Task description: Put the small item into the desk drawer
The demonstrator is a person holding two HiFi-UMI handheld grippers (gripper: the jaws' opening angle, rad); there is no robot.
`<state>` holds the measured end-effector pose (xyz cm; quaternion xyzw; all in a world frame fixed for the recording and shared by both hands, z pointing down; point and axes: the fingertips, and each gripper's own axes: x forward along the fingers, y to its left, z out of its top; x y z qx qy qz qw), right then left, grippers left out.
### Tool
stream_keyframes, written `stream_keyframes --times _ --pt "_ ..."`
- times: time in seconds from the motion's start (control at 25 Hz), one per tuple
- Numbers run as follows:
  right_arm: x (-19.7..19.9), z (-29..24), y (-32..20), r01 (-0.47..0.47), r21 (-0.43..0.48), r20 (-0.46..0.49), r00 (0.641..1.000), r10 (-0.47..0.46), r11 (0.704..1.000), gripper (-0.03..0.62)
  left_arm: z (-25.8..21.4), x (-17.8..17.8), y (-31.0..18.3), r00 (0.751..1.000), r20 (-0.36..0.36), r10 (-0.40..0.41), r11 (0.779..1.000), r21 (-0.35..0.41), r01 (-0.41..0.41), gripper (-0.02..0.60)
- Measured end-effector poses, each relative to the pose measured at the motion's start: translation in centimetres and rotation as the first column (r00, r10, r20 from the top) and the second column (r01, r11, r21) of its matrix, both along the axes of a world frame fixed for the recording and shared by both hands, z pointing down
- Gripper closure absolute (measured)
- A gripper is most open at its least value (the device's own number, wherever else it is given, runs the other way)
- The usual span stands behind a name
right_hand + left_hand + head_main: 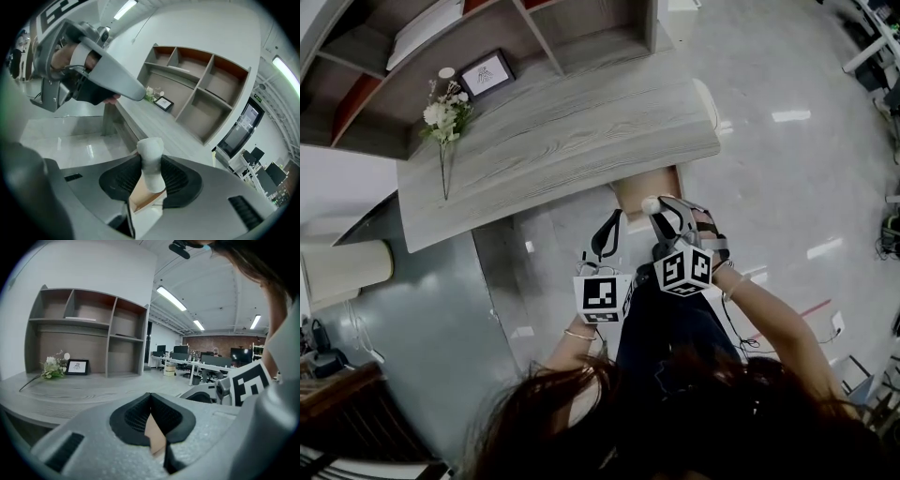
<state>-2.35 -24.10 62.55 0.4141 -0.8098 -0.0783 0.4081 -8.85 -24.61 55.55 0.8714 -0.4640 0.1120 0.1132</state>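
**Small item pinched in the right tool, drawer just ahead of it**

At the lower middle of the head view, the left tool [614, 219] has its jaws pressed together at the tips with nothing between them. In its own view the black pads [137, 417] meet in a point, and only a tan sliver shows through the gap below.

Just right of that tool, under the near edge of the grey wood-grain bench [562, 131], sits a tan box that looks like the open drawer [630, 192].

Right again, the right tool [662, 214] is pinching the small item [150, 149], a pale, round-ended piece. Its long axis runs along the jaws, so its top pokes out past their tips. In the head view its white end lies against the drawer's lower right corner.

The coming move turns on that overlap. The item seems to be at the drawer's near rim, with the cavity up and to the left of it in the frame. The right hand is the one placed to deliver it, probably by reaching a little further in before spreading its jaws.
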Motion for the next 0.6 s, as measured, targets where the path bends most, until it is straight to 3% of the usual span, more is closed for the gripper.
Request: stream_keyframes --times 0.6 --pt "1.7 11.0 -1.4 0.010 -0.105 -0.070 0.997 -0.018 0.994 0.471 9.1 -0.3 -3.3 0.997 0.023 -0.071 0.994 -0.086 0.072 0.566"
